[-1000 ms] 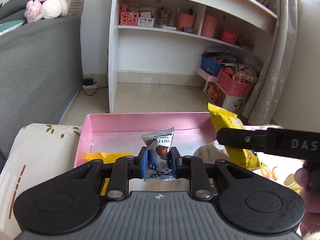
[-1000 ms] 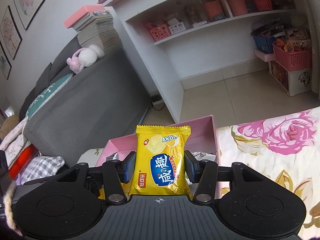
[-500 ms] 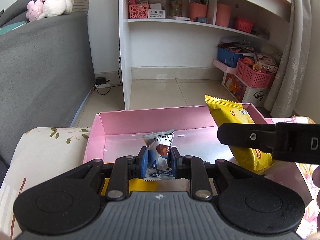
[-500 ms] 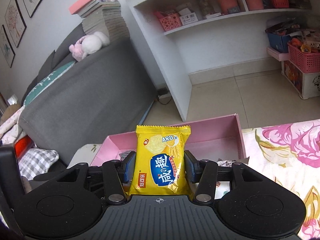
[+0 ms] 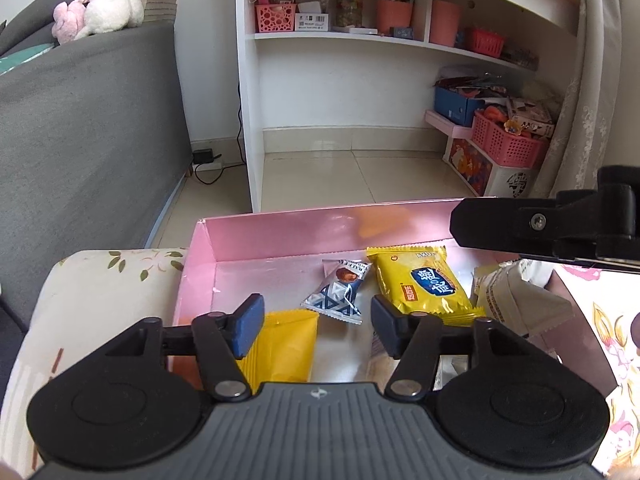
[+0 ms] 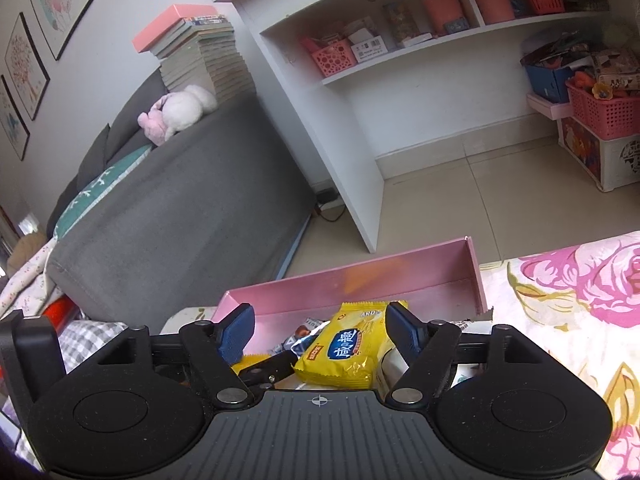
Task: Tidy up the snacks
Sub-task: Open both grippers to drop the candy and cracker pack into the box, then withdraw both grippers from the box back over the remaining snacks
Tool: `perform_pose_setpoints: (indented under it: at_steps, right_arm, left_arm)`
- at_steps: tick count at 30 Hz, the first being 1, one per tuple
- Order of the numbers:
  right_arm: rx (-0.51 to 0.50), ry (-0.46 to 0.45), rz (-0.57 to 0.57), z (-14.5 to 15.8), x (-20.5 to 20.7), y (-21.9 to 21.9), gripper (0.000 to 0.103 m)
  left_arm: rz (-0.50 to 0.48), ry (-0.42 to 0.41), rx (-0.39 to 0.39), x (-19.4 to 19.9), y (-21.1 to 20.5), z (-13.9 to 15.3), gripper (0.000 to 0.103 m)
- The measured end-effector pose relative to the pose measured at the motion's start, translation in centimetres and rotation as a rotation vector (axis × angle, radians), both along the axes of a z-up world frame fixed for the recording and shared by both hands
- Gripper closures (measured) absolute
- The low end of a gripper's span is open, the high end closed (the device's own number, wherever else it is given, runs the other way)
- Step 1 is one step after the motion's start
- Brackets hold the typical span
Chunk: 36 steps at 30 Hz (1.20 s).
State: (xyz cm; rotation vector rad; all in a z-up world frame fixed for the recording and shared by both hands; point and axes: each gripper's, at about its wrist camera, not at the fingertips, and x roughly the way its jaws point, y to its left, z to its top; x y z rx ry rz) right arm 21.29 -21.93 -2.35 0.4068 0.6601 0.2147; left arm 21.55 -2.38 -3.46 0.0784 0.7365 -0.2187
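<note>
A flowered cloth (image 5: 100, 280) carries the pink box (image 5: 280, 232), white shelves (image 5: 360, 80) behind. In the box lie two yellow packets: one (image 5: 424, 286) printed "ARD" over Chinese characters, at the left gripper's (image 5: 318, 320) one o'clock, and a plain one (image 5: 286, 344) at seven. One silver-blue wrapper (image 5: 340, 292) reads "RUFFL". Both grippers' jaws have just been opening; left and right gripper (image 6: 318, 330) hold nothing.

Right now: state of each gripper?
Left gripper: open, jaws just opened; silver snack lies loose in the pink box.
Right gripper: open, jaws just opened; yellow packet released.
</note>
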Motion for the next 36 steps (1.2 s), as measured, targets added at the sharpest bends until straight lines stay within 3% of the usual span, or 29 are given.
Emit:
perform_pose_setpoints:
  at_steps: [2, 12, 19, 21, 27, 31, 36]
  right_arm:
    - [-0.018, 0.003, -0.007, 0.5, -0.5, 0.2, 0.023]
    - [-0.047, 0.011, -0.022, 2.9, -3.9, 0.9, 0.015]
    - [-0.211, 0.059, 0.015, 3.2, -7.2, 2.5, 0.011]
    - [-0.261, 0.061, 0.026, 3.2, -8.1, 3.1, 0.01]
    - [-0.283, 0.095, 0.047, 2.8, -10.9, 4.1, 0.009]
    - [-0.331, 0.081, -0.009, 2.1, -13.6, 4.8, 0.009]
    - [-0.398, 0.075, 0.042, 0.8, -15.9, 5.7, 0.009]
  left_arm:
    - [-0.006, 0.004, -0.015, -0.4, 0.3, 0.4, 0.034]
    - [0.005, 0.018, -0.03, -3.6, 1.8, 2.4, 0.018]
    - [0.037, 0.038, -0.043, -6.2, 3.4, 3.1, 0.006]
    - [0.044, 0.052, -0.038, -7.0, 3.8, 3.1, 0.005]
    - [0.058, 0.112, -0.037, -9.0, 5.0, 2.5, 0.002]
    - [0.073, 0.063, -0.018, -10.9, 5.5, 2.3, 0.001]
    - [0.063, 0.049, -0.019, -12.1, 6.1, 2.1, 0.001]
